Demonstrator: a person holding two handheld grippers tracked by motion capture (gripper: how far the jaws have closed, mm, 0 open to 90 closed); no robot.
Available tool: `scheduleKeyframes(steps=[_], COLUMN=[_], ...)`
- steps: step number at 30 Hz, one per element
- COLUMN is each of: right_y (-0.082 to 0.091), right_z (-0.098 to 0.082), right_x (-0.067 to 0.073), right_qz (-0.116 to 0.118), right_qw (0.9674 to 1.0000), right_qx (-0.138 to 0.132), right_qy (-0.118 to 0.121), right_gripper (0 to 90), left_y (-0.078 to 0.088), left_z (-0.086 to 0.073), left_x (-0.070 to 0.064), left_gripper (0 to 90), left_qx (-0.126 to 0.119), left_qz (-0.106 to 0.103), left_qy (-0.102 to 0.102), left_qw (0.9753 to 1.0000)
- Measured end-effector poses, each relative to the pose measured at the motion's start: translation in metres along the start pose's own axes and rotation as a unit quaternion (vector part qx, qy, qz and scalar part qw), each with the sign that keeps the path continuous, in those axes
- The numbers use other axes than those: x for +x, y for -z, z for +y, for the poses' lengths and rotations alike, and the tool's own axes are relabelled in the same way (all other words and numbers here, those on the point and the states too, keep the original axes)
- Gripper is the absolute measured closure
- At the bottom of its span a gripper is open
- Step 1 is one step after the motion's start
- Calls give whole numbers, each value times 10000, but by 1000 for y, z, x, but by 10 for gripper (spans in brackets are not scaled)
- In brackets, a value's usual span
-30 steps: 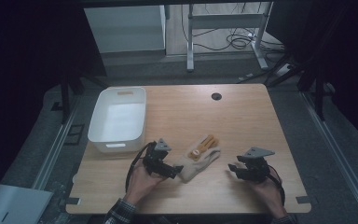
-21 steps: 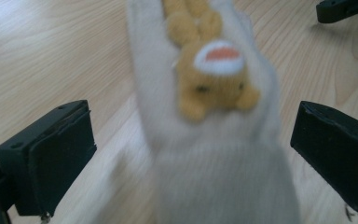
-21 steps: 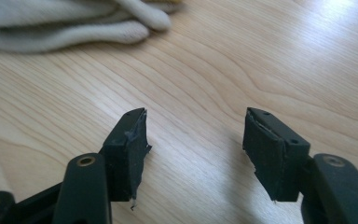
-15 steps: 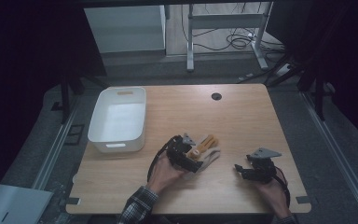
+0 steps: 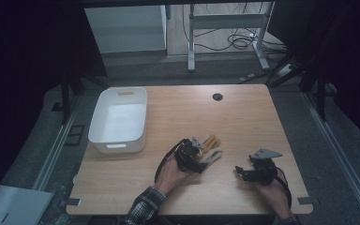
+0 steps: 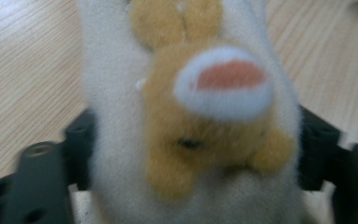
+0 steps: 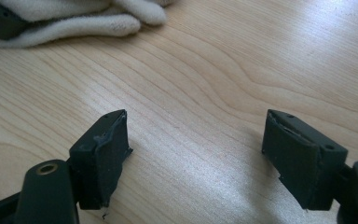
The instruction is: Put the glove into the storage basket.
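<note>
1. At a wooden table [image 5: 243, 122], a person works 2 hand-held grippers; the left gripper [image 5: 193, 157] sits at the centre of the near half of the tabletop, over a cream and tan plush toy [image 5: 210, 149].
2. In the left gripper view, the plush toy [image 6: 200, 121] fills the space between the 2 black jaws, its fleece bulging against both; the jaws have just been closing around it and now pinch its body.
3. The toy lies flat on the wood, its tan part with a white-ringed orange patch facing the camera and its far end pointing away from the person.
4. The right gripper [image 5: 248, 172] rests low near the front right of the table, well apart from the toy, the person's hand wrapped round it from below.
5. In the right gripper view, its jaws stand spread wide over bare wood grain with nothing between them; they have just been opening.
6. The toy's cream edge [image 7: 70, 21] shows at the top left of that view.
7. A white plastic bin [image 5: 119, 119] stands at the table's left side, away from both hands.
</note>
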State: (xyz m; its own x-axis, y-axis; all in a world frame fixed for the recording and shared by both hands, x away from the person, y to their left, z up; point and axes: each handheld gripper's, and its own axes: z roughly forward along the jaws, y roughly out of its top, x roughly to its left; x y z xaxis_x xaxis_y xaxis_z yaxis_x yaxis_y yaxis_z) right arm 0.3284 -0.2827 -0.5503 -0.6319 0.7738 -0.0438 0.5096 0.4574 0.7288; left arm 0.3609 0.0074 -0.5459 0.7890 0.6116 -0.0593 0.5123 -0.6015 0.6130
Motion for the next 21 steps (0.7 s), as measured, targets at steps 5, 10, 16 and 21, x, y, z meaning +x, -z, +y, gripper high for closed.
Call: scheduleKeyframes(steps=[5,10,16,21], right_y=[0,0,0,0], right_z=[0,0,0,0], right_x=[0,0,0,0], right_qz=[6,11,16,18], right_qw=[10000,10000,10000,10000], right_qx=[3,5,8,8], right_qy=[-3,-2,2,2], right_gripper=[224,221,219,218], left_y=[5,6,12,17], left_z=[-1,-2,-2,-1], left_x=[3,4,6,8], left_gripper=[504,589,627,637], left_qx=[-1,-40,-144,-91], left_qz=[-145,-275,-305,-272], left_qy=[-2,146,207,232], left_qw=[9999,9995,9992,9993])
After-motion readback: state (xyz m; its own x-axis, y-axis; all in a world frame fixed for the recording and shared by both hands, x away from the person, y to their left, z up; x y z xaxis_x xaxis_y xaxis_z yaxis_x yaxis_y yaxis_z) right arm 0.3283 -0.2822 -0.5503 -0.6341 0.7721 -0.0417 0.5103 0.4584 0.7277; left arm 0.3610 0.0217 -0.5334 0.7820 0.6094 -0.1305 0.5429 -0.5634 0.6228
